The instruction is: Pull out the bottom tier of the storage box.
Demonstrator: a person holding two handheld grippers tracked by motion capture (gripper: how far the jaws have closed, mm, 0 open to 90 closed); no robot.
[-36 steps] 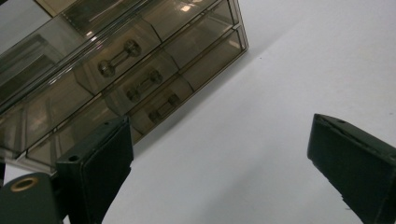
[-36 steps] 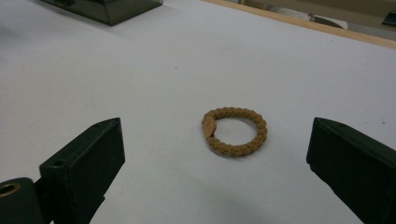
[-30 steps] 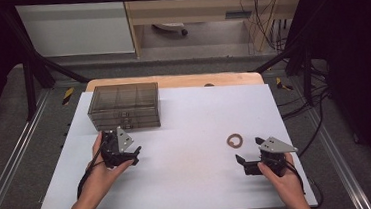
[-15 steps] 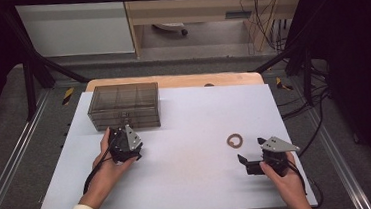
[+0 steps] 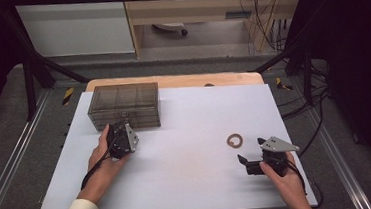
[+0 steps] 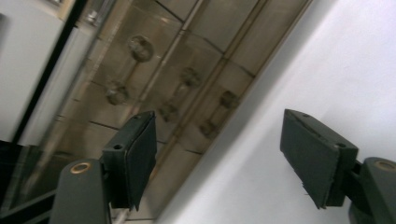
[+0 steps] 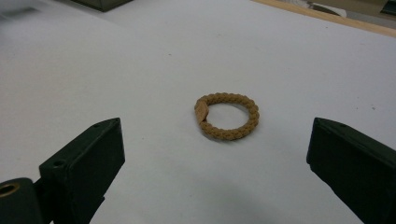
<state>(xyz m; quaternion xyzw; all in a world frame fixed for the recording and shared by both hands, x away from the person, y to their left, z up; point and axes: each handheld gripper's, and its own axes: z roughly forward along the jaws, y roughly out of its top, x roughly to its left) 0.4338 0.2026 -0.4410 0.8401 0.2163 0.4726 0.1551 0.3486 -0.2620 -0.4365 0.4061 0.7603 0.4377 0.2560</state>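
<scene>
Narrowing but apart, with nothing between the jaws, the left gripper (image 5: 122,139) faces the smoky translucent plastic drawer box (image 5: 123,105) at the far left, level with its small round knobs (image 6: 188,77). Tilted this way, one pad could slide off a knob. Near right, the right gripper (image 5: 252,159) gapes toward a brown braided cord ring (image 7: 227,116).

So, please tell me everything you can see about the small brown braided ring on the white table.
The small brown braided ring is a closed loop of tan cord, woven like rope, with a lighter flat band wrapping one spot where the ends seem joined. It looks soft, like textile or leather. It lies flat on the white table, towards the person's right side, apart from everything else. Nothing touches it. The right gripper points at it with jaws wide open, short of it.
</scene>
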